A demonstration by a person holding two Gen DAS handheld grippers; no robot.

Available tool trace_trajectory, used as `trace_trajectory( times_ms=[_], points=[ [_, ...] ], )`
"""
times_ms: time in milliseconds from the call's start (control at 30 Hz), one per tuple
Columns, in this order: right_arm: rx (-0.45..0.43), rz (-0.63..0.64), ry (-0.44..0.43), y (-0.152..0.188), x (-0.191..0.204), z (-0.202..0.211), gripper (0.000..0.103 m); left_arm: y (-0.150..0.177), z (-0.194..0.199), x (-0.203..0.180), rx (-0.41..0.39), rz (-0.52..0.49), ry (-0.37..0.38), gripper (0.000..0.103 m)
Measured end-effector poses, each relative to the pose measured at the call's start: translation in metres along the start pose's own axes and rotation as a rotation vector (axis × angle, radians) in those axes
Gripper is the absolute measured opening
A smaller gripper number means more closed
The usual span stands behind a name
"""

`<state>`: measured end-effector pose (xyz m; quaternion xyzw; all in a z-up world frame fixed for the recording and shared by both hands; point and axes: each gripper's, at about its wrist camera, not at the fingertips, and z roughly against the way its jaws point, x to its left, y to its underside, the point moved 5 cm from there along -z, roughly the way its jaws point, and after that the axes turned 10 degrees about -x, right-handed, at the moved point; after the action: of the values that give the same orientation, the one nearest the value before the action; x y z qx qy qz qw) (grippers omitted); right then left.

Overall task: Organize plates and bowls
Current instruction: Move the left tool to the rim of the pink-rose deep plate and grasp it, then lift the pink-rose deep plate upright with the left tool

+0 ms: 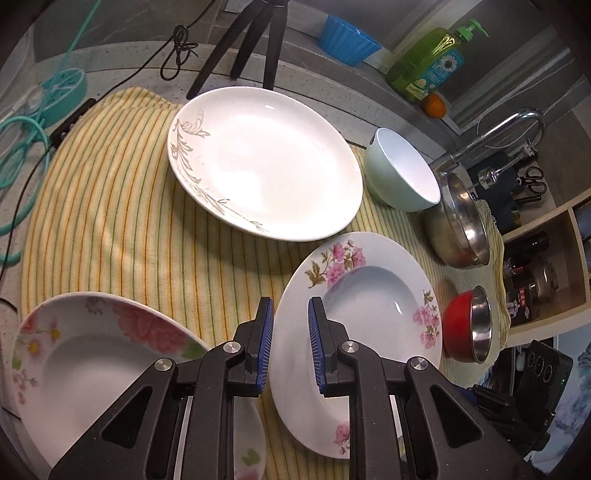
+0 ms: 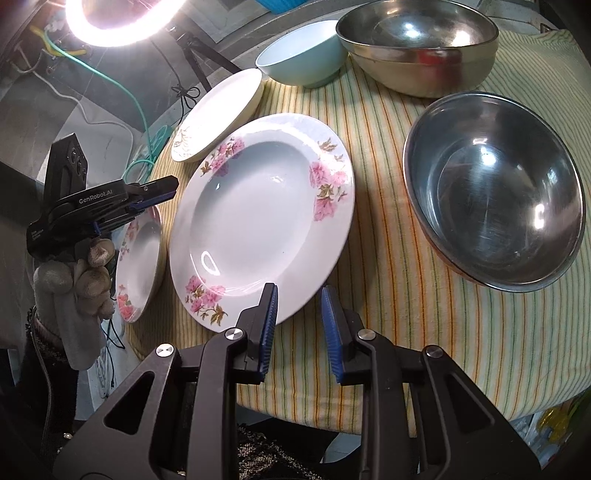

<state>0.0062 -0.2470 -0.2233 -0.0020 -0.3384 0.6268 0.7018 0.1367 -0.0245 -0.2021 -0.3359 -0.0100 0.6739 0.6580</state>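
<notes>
A deep plate with pink flowers lies on the striped cloth. My left gripper is open, its jaws over that plate's near left rim; it also shows in the right wrist view. My right gripper is open and empty at the plate's near rim. A small floral plate lies to the left. A large white plate with a leaf pattern lies behind. A light blue bowl, a big steel bowl and a red-sided steel bowl stand to the right.
A black tripod stands behind the white plate. A blue ribbed bowl, a green soap bottle and a tap are at the back right. Teal tubing and cables lie at the left. A ring light glows above.
</notes>
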Motion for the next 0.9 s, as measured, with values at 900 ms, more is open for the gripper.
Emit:
trace_trajectory(
  times_ms=[900],
  points=[
    [0.019, -0.089, -0.042, -0.003, -0.016, -0.012, 0.018, 0.0, -0.02, -0.004, 0.039, -0.043, -0.022, 0.016]
  ],
)
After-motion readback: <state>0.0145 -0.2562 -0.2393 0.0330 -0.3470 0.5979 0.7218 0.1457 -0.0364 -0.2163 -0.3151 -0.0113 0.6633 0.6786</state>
